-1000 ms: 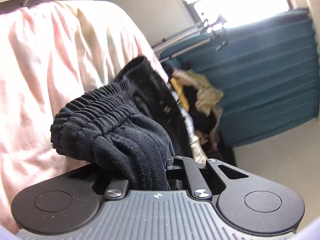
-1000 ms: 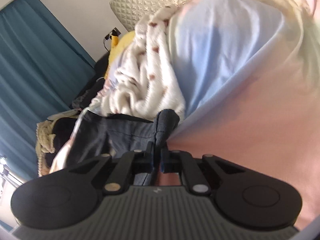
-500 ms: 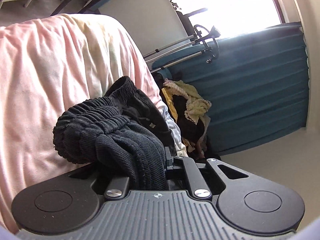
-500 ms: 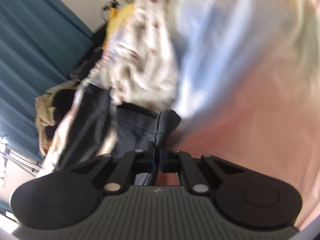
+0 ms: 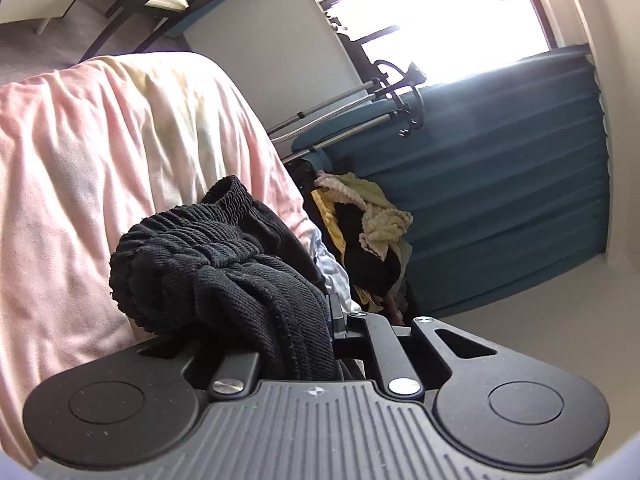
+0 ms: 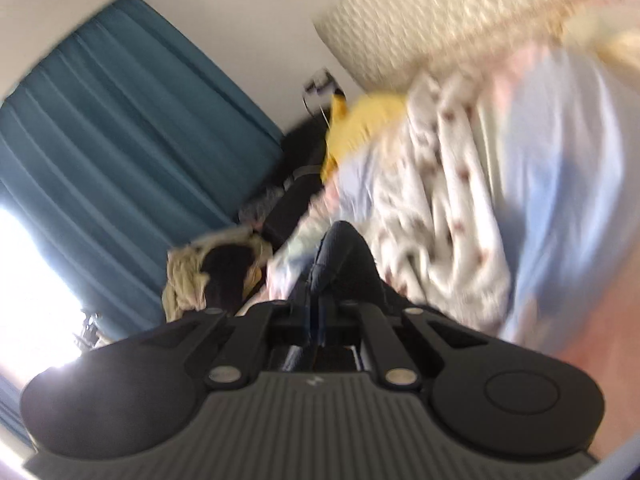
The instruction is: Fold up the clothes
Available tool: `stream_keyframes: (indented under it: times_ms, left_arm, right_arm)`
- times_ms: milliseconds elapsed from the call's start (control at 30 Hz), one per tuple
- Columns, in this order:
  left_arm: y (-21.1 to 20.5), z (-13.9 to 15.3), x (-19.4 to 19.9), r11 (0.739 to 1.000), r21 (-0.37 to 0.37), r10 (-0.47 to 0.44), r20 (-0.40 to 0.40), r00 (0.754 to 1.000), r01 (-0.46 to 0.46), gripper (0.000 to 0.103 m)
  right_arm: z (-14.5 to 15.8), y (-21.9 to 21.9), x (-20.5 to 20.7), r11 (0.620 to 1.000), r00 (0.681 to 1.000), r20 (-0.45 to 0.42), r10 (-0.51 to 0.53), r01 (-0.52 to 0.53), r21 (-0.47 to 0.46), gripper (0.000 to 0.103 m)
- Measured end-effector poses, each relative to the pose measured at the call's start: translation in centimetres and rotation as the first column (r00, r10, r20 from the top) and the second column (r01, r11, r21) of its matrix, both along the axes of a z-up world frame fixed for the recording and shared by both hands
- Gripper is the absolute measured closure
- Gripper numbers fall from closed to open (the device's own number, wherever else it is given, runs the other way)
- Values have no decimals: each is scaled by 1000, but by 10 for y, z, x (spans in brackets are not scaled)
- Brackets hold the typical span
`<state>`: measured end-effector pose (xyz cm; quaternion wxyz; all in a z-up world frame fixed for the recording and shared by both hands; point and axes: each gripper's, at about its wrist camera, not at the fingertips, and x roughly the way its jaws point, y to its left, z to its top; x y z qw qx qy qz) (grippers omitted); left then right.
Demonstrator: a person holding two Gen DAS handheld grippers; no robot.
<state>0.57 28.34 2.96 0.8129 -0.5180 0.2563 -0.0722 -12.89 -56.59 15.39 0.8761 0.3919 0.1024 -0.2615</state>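
Observation:
My left gripper (image 5: 326, 320) is shut on the bunched ribbed waistband of a black garment (image 5: 208, 264), held just above the pink bedsheet (image 5: 100, 152). The cloth covers the left finger. My right gripper (image 6: 314, 312) is shut on a dark fold of the same black garment (image 6: 340, 264), which stretches away from the fingers. The right wrist view is blurred by motion.
A pile of yellow, cream and black clothes (image 5: 368, 232) lies beyond the bed edge by a teal curtain (image 5: 500, 184). A white patterned cloth (image 6: 432, 200), a yellow cloth (image 6: 360, 120) and a quilted headboard (image 6: 440, 20) lie ahead of the right gripper.
The left gripper has tilted and lifted a little with the waistband. The right gripper has swung fast, and the dark fold it holds now stretches straight ahead.

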Motion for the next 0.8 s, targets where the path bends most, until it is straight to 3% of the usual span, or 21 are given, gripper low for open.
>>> stream_keyframes:
  times_ms: [67,200,467,600,800]
  left_arm:
    - [-3,-6,14,1000,-3,21,-20,1000,-21,92]
    - [-26,-10,69,993,112,38,-87,995,-29,92]
    - [-64,-2,190,968,248,65,-84,994,-42,92]
    - [-93,-10,275,928,372,46,-96,994,-7,92]
    - [-137,-75,380,863,505,69,-130,989,6,91]
  right_arm:
    - [-13,-11,15,1000,999,-49,-16,17,14,99]
    - [-49,-24,66,996,989,-141,-39,49,75,99]
    - [-83,-48,182,991,985,-133,-114,123,59,99]
    - [-101,-67,254,996,979,-182,-88,87,-10,99]
    - [-155,-95,369,991,950,-305,-62,24,-129,99]
